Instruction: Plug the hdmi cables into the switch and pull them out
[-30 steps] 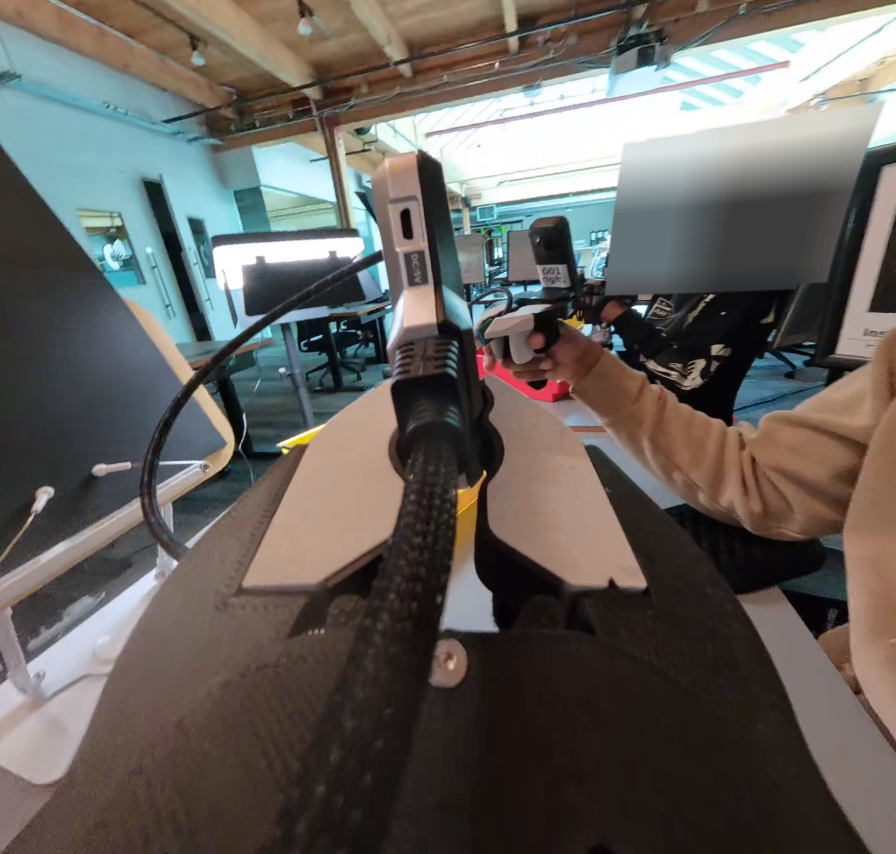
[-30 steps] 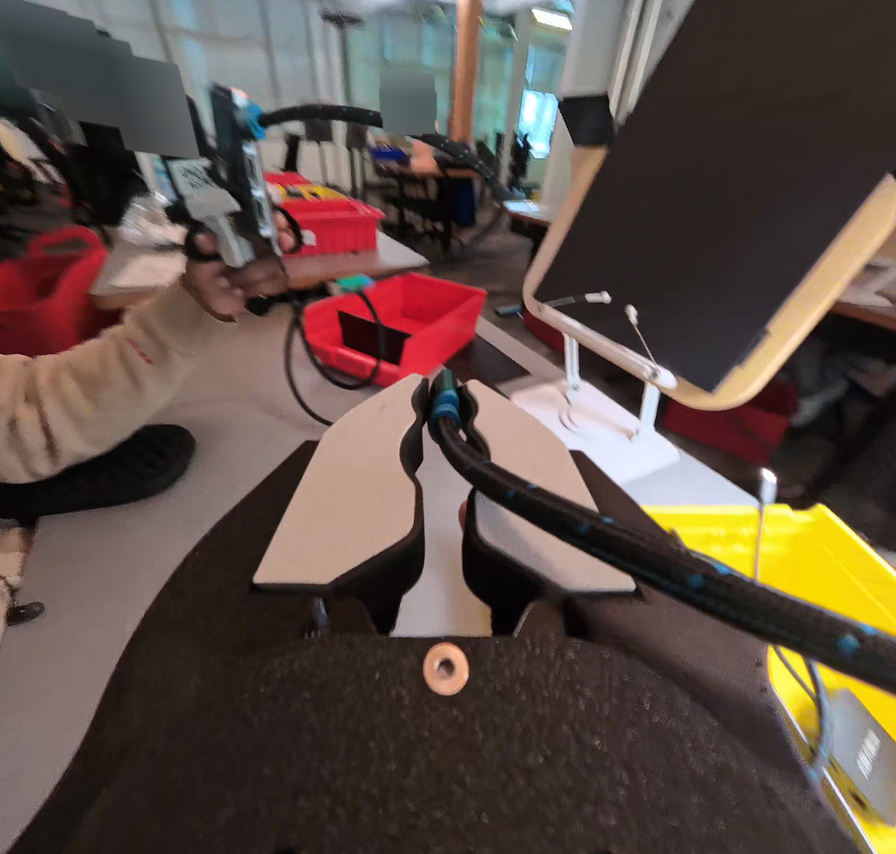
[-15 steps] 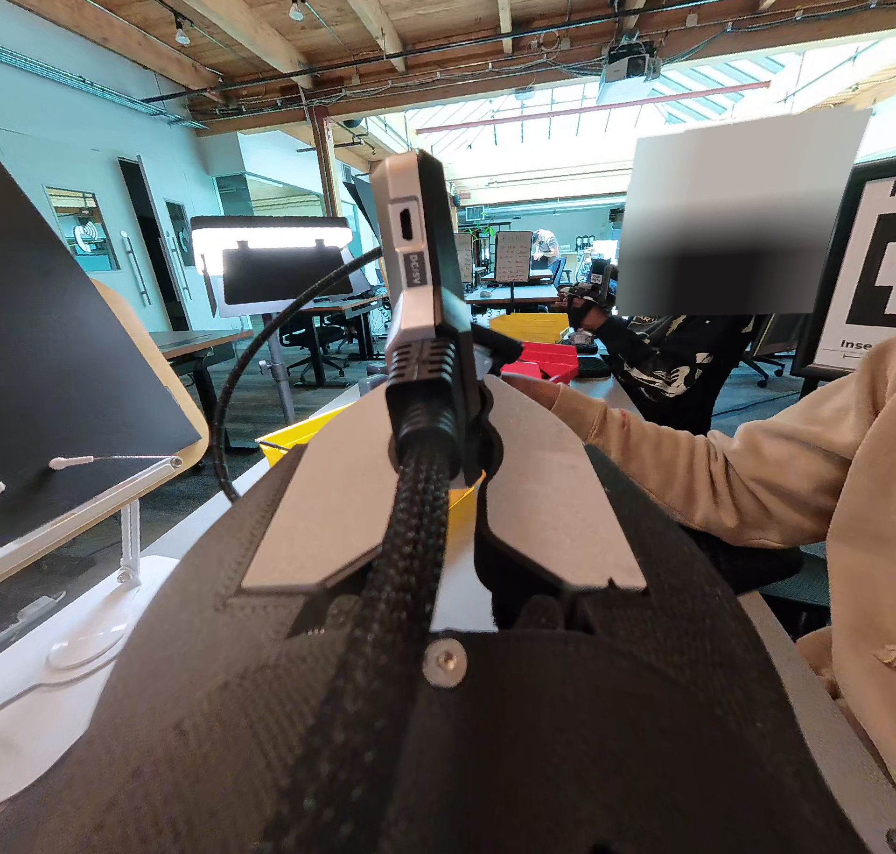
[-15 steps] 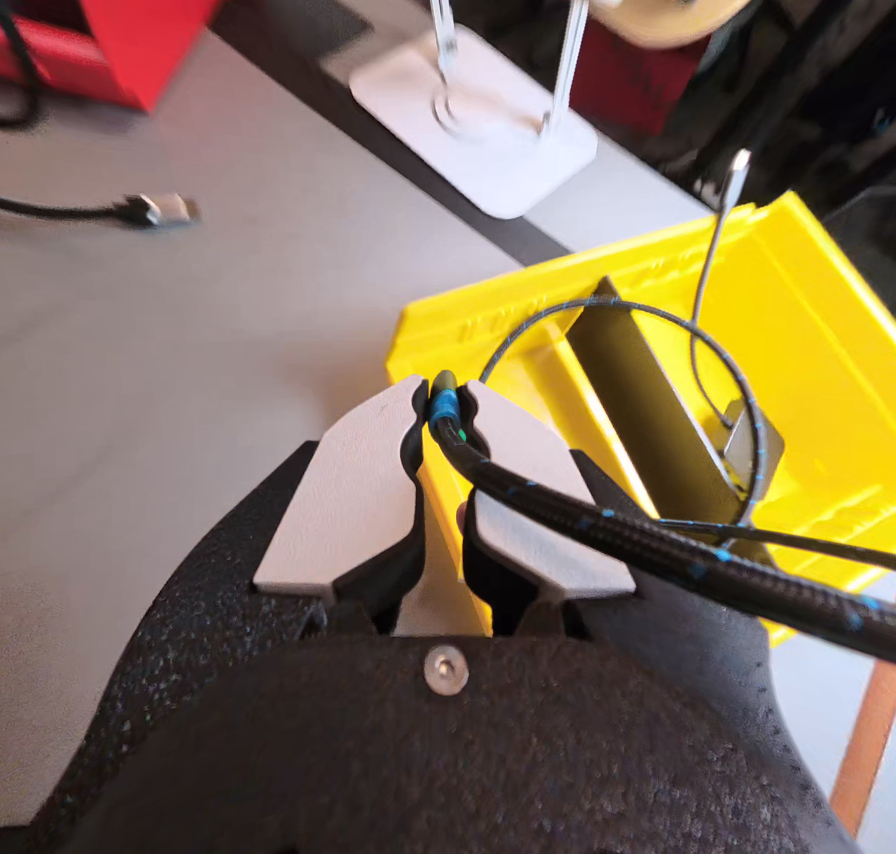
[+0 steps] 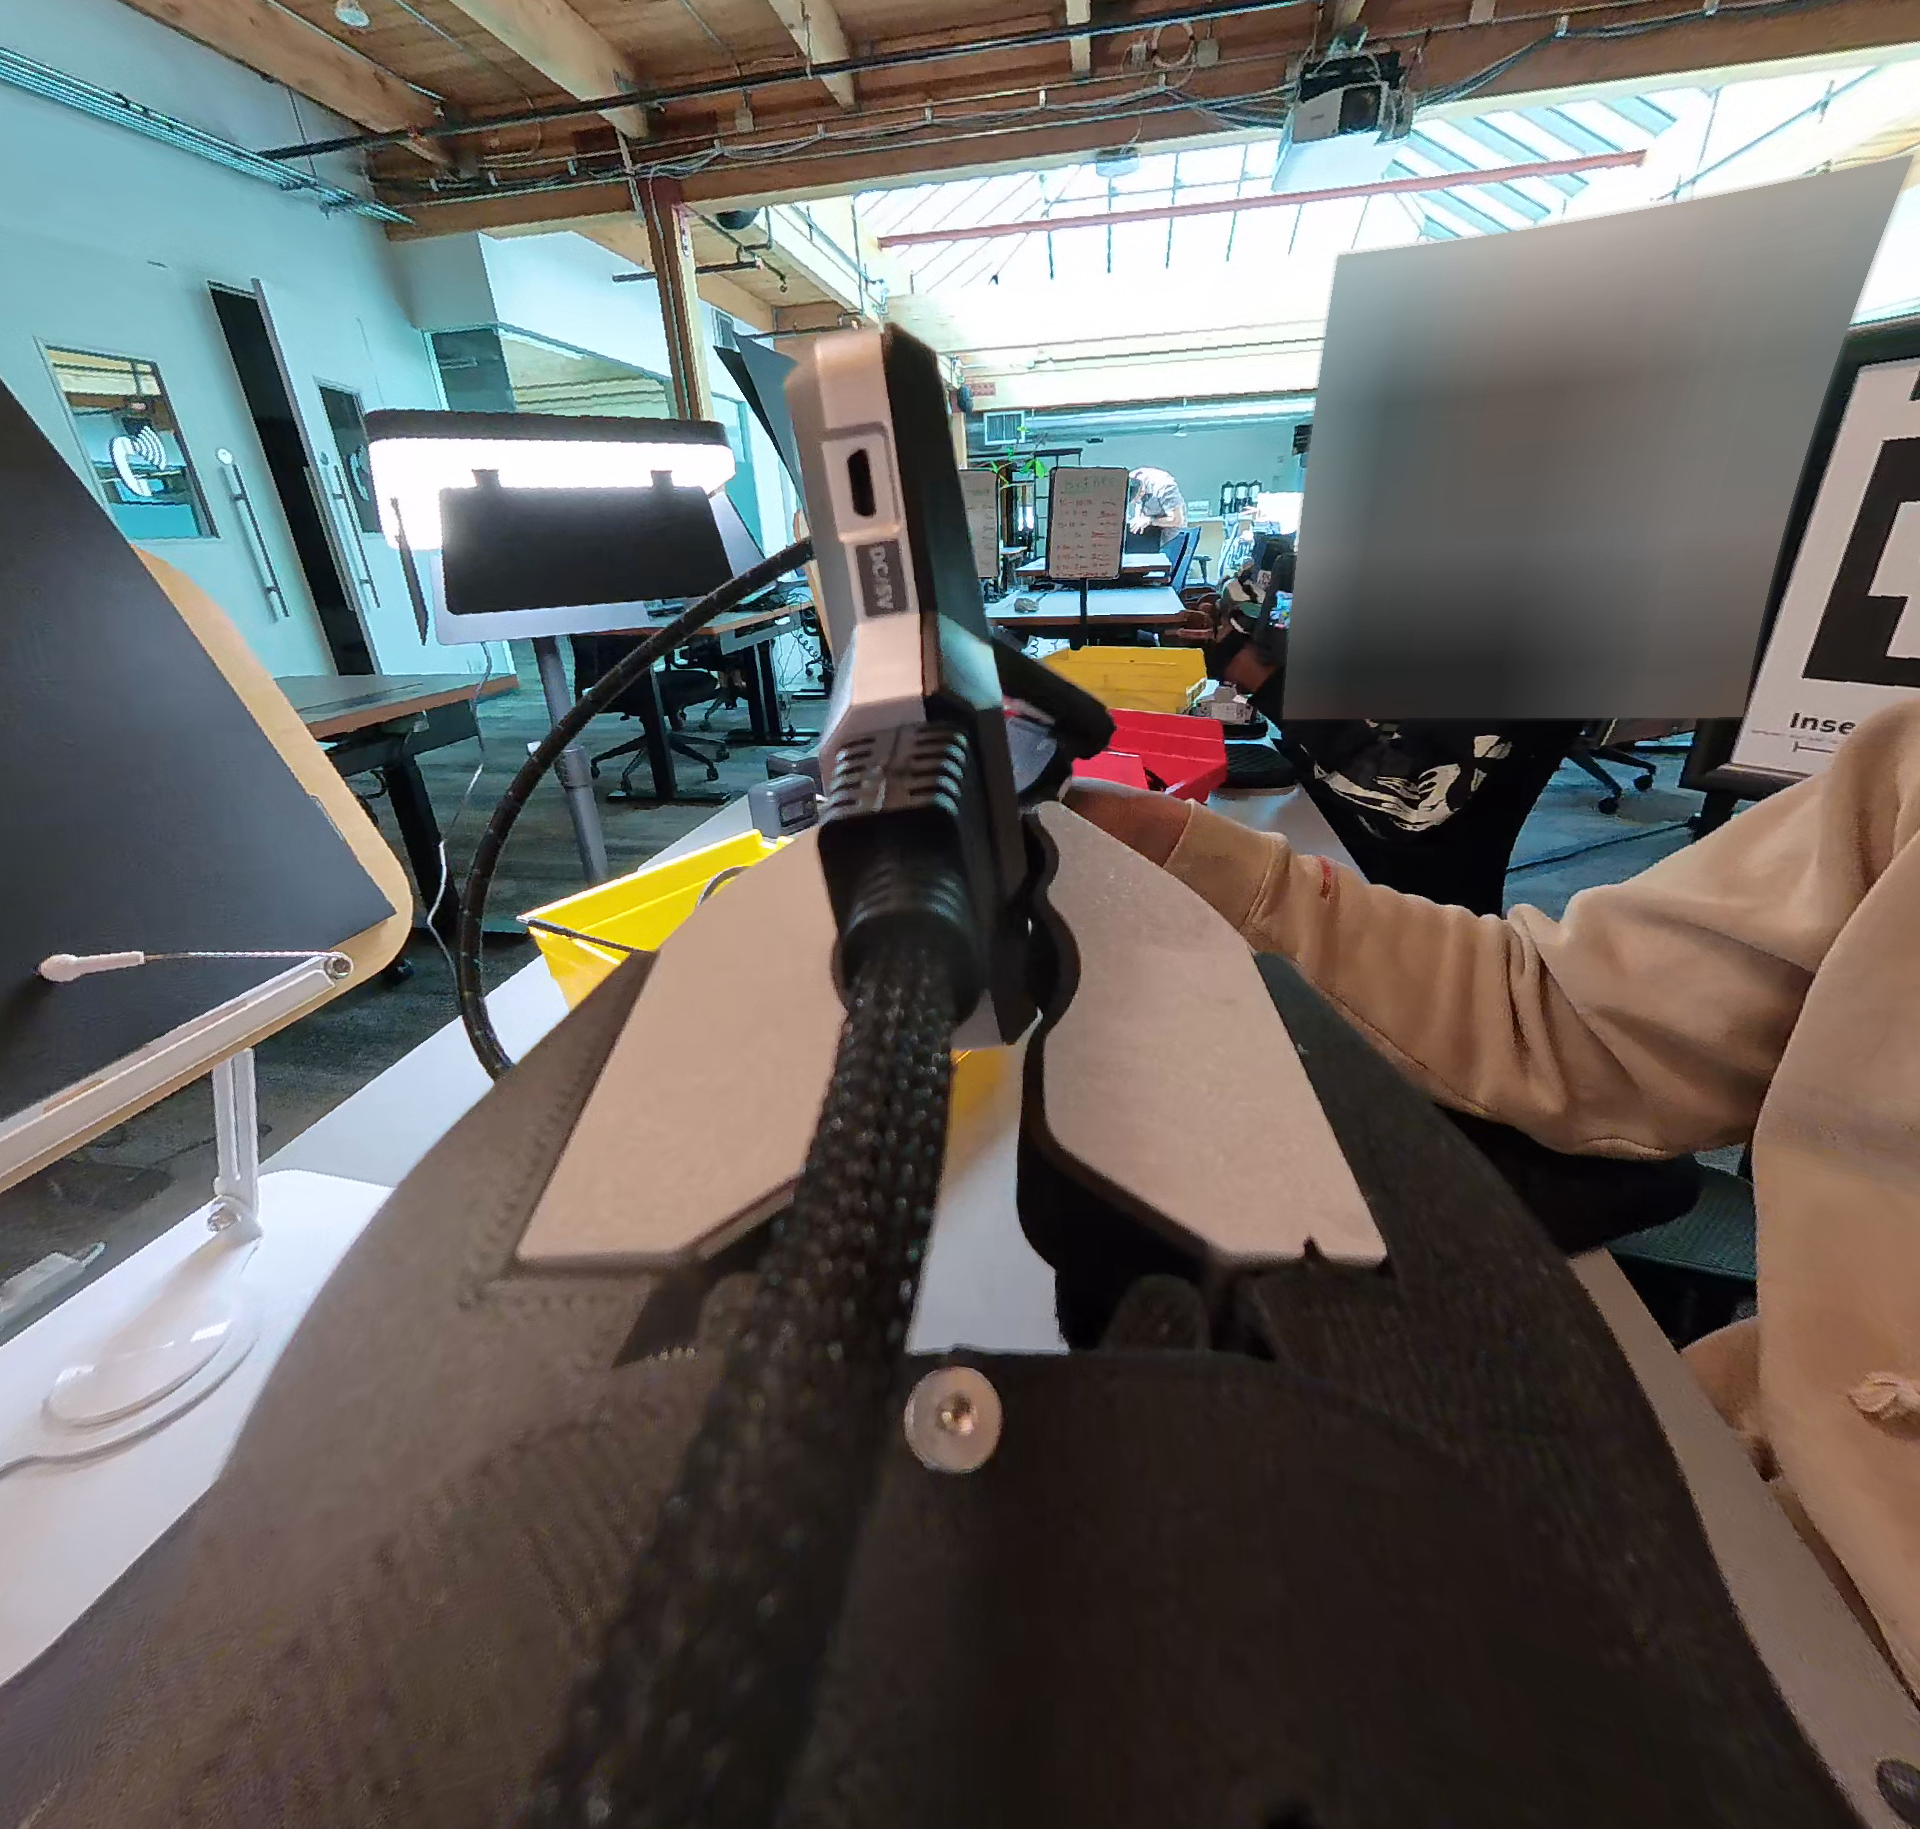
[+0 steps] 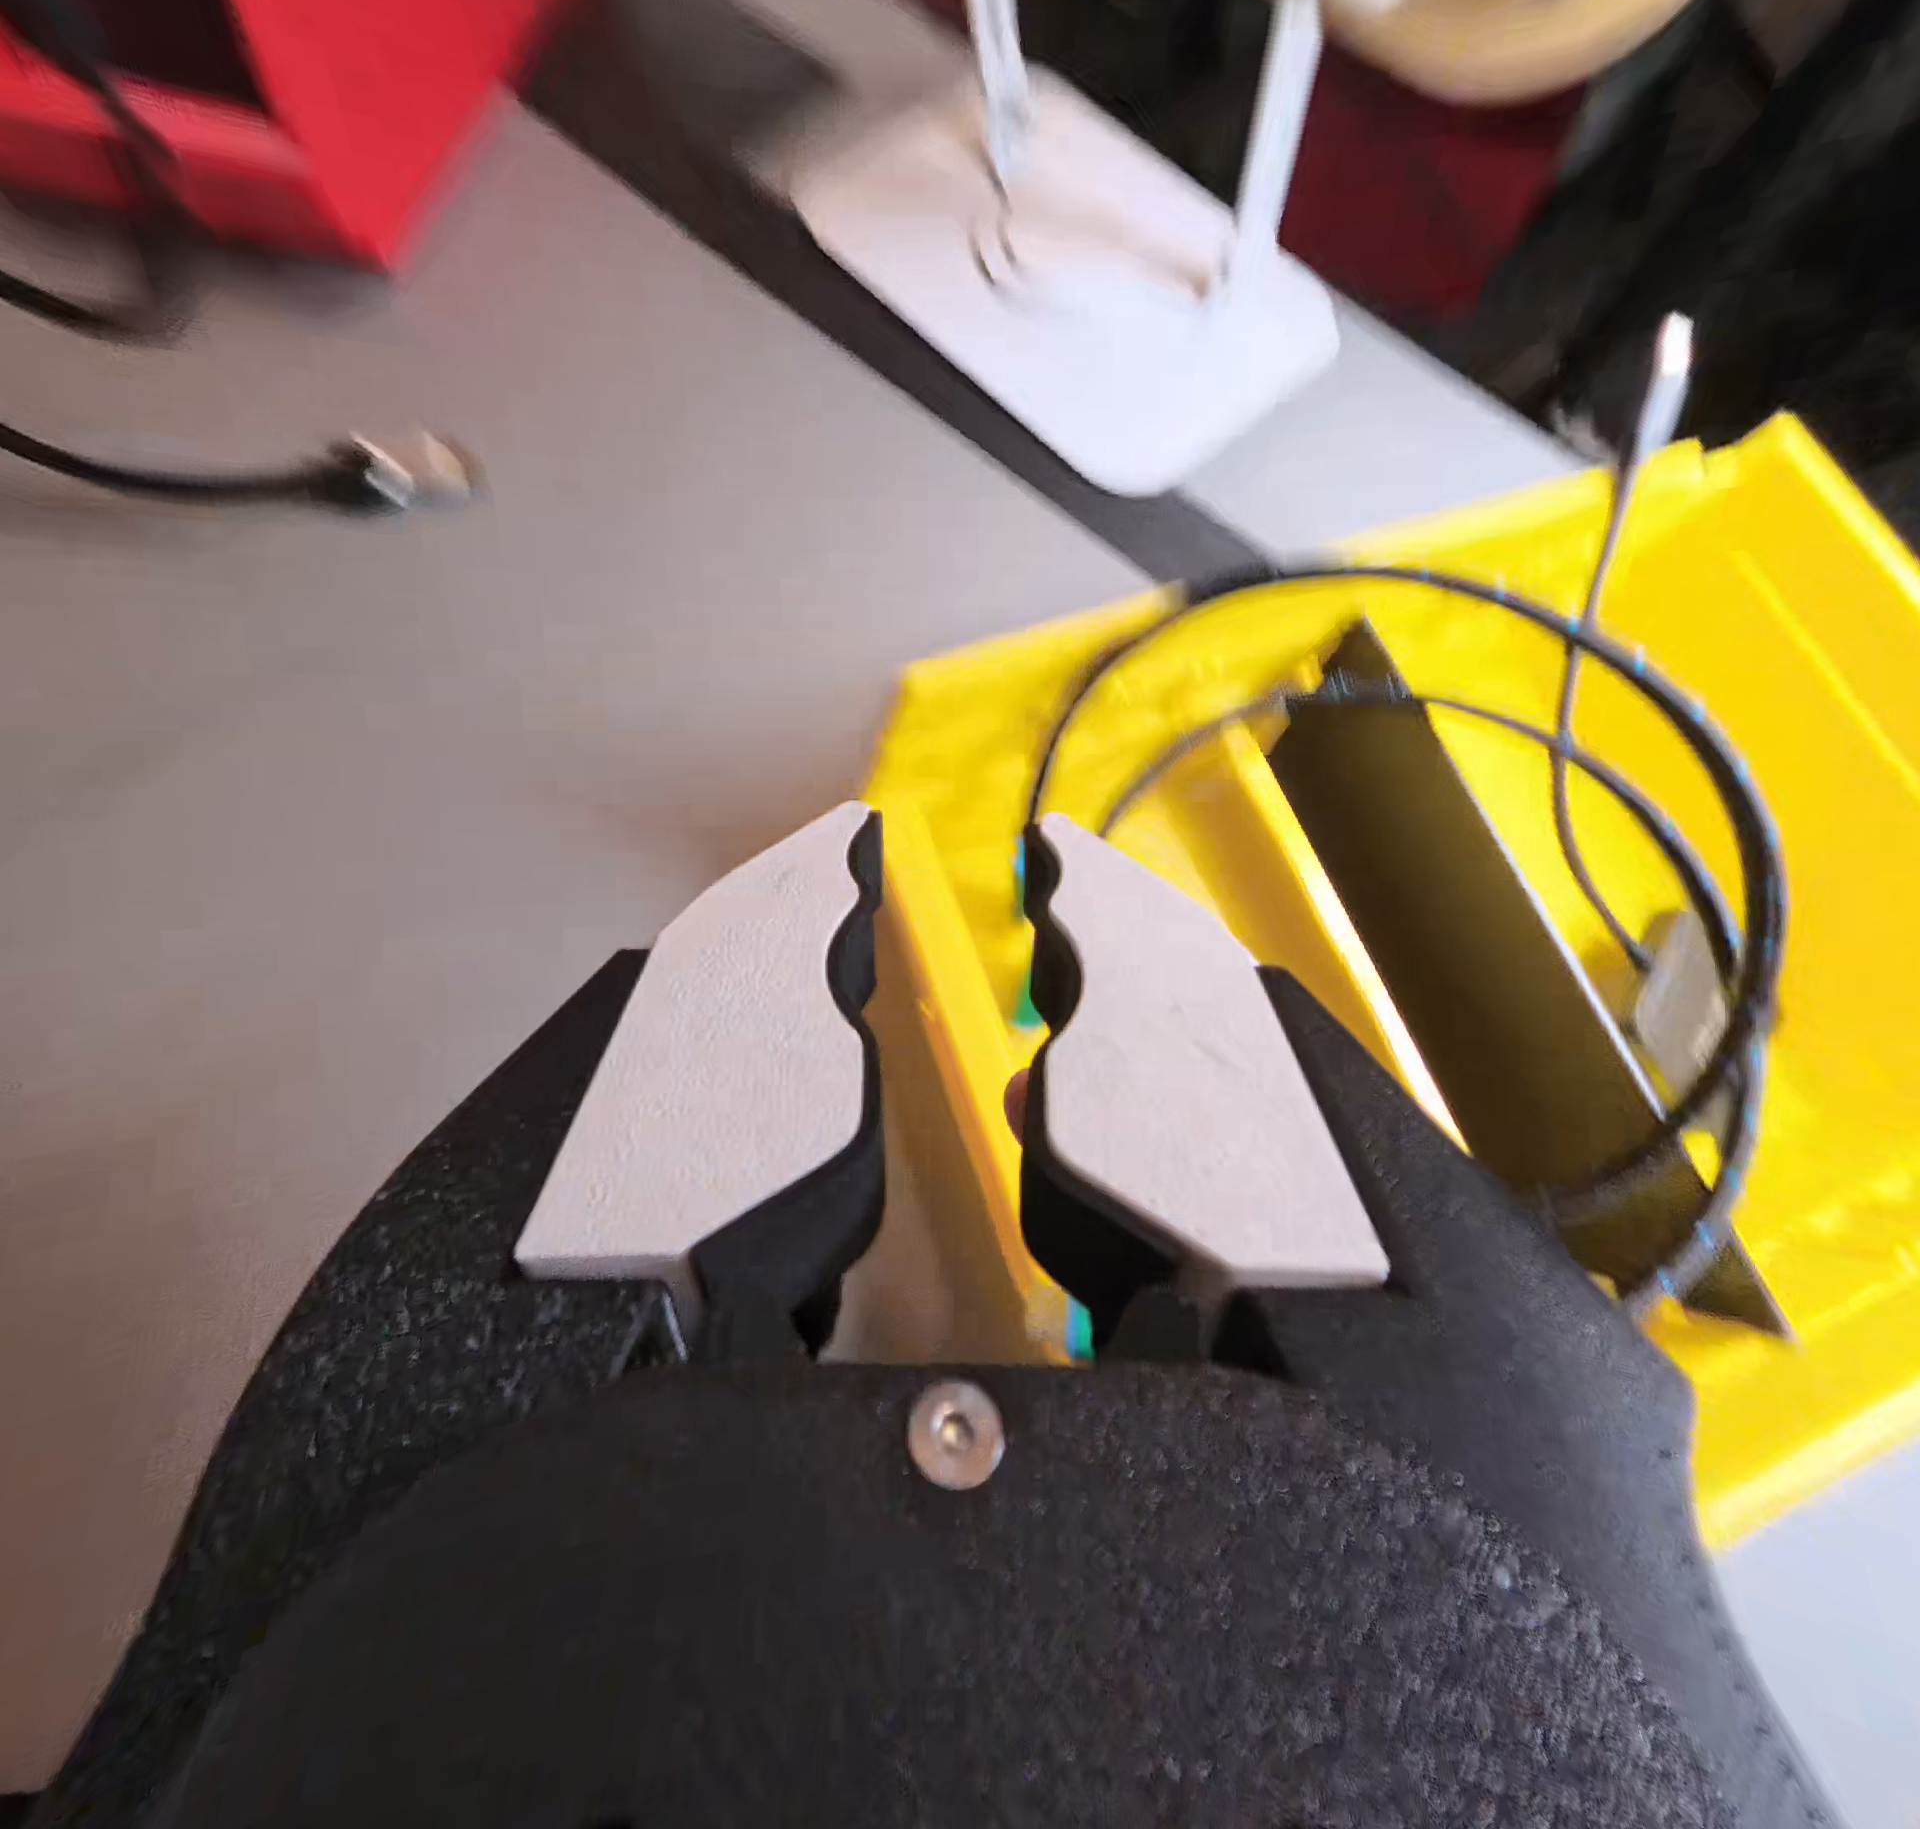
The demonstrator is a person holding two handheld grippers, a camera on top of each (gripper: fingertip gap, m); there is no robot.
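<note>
My left gripper is shut on the silver and black HDMI switch and holds it upright in the air. A black braided HDMI cable is plugged into the switch's near end and runs back over the gripper. My right gripper is open and empty, its jaws apart over the near-left edge of a yellow bin. A black cable with blue flecks lies coiled in that bin, with one end right by the right fingertip.
A black divider and a small silver adapter are in the yellow bin. Another cable with a silver plug lies on the grey table. A red bin and a white stand base are behind. A beige sleeve reaches across. Tip to tip, the grippers are about 30 centimeters apart. My right tips are roughly 25 centimeters from the small silver adapter.
My right gripper swung down from facing the switch to over the yellow bin, then opened and let the blue-flecked cable drop into it. The left gripper kept hold of the switch.
</note>
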